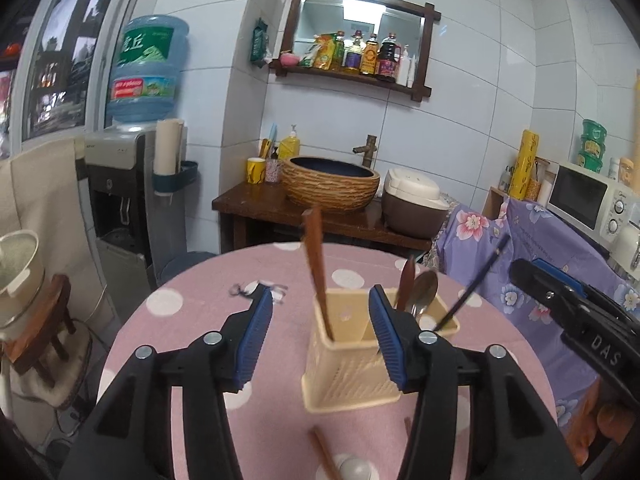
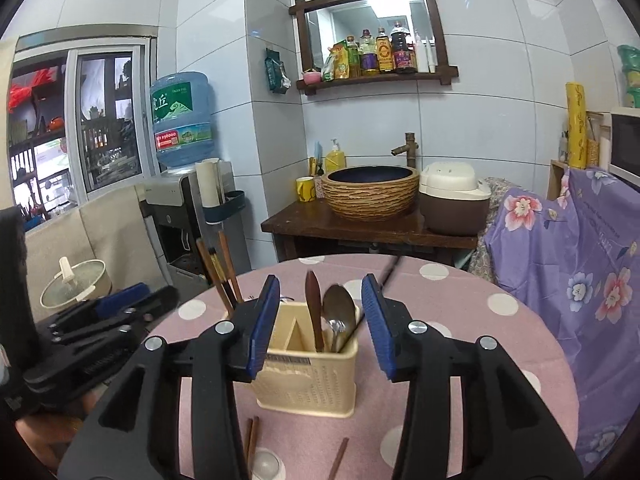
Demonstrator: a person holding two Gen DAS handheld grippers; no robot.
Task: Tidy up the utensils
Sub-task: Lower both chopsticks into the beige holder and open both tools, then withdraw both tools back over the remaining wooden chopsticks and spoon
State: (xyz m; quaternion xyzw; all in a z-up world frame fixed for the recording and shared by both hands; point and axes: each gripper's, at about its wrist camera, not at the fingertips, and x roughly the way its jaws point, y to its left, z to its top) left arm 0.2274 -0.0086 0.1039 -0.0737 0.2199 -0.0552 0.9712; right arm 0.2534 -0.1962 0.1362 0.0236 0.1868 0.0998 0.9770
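A cream utensil holder [image 1: 352, 364] [image 2: 308, 376] stands on the pink polka-dot table [image 1: 192, 312] [image 2: 452, 320]. Brown chopsticks [image 1: 316, 264] [image 2: 224, 272] lean in its left compartment. The right compartment holds a wooden spoon [image 1: 406, 280] [image 2: 314, 308], a metal spoon [image 1: 424, 290] [image 2: 340, 312] and a thin black stick [image 1: 476, 284]. My left gripper [image 1: 319, 290] is open in front of the holder with nothing between its pads. My right gripper [image 2: 322, 280] is open too, nothing gripped. Loose brown chopsticks [image 1: 324, 456] [image 2: 252, 440] lie on the table near me.
A small white round object [image 1: 356, 468] [image 2: 266, 464] sits by the loose chopsticks. Behind the table are a wooden stand with a woven basin [image 1: 332, 188] and a rice cooker [image 1: 416, 204]. A water dispenser [image 1: 120, 200] stands left, purple floral cloth [image 1: 540, 260] right.
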